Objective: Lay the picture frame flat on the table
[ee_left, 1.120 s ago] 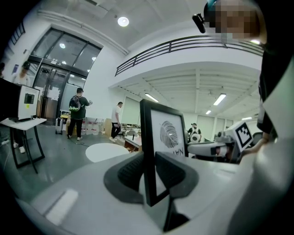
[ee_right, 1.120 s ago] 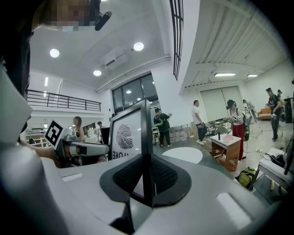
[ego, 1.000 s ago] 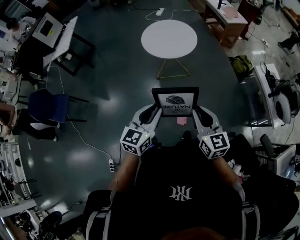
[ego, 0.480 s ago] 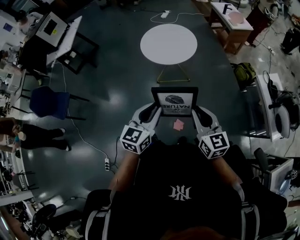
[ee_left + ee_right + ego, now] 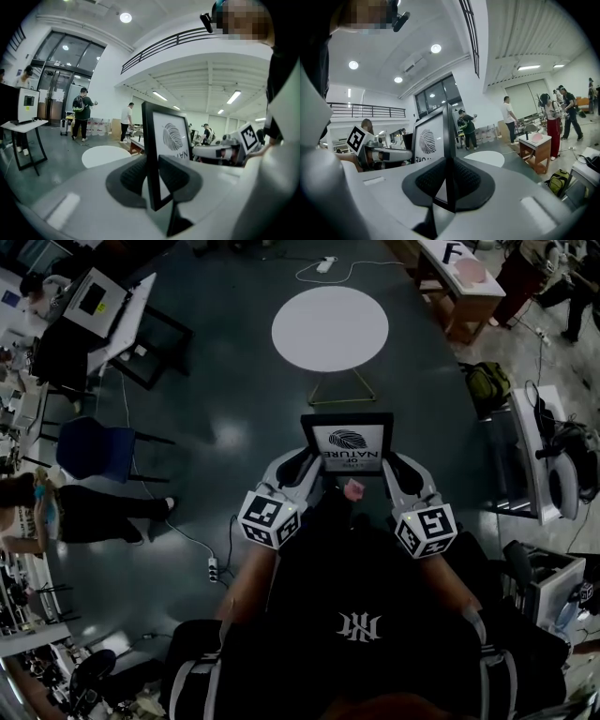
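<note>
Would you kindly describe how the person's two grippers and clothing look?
The left gripper and right gripper have pale grey rounded bodies with dark dimpled pads. Each carries a white cube bearing black square markers. The person wears a black top with a white emblem.

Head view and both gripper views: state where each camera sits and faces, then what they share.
Head view: on the person's head, steeply down at the picture frame held between left gripper and right gripper; torso, forearms show.
Left gripper view: on the left gripper, along its jaws clamping the picture frame, toward the right gripper.
Right gripper view: on the right gripper, along its jaws clamping the picture frame, toward the left gripper.
Shared: all show the picture frame and round white table.
</note>
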The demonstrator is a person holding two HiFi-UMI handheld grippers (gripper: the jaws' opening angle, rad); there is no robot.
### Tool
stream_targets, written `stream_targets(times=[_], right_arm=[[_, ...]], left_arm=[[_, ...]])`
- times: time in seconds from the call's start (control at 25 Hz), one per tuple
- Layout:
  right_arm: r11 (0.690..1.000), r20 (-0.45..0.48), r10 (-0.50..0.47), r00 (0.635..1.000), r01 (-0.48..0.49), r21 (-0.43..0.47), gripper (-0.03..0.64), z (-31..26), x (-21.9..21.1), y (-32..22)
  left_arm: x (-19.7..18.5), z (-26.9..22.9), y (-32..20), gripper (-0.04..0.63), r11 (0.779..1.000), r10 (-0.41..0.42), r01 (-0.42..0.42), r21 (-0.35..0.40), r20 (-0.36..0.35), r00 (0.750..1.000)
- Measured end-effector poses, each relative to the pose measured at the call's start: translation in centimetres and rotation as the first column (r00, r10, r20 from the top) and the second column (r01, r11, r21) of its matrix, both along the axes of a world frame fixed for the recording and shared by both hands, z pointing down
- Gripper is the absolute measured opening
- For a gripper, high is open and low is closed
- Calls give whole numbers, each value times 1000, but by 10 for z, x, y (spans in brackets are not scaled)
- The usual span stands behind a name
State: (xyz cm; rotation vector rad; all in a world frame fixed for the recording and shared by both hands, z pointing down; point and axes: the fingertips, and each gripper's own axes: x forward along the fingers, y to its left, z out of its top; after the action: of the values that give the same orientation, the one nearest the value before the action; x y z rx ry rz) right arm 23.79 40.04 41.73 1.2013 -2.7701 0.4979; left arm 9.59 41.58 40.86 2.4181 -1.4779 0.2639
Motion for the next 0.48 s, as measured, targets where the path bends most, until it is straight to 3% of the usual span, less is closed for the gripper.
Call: stream_targets(times=[0.48], right_arm=[[999, -46, -8, 999, 7, -32, 49, 15, -13, -85]], left_arm=[[-13, 17, -88, 72, 1000, 0, -1, -18, -47, 999]])
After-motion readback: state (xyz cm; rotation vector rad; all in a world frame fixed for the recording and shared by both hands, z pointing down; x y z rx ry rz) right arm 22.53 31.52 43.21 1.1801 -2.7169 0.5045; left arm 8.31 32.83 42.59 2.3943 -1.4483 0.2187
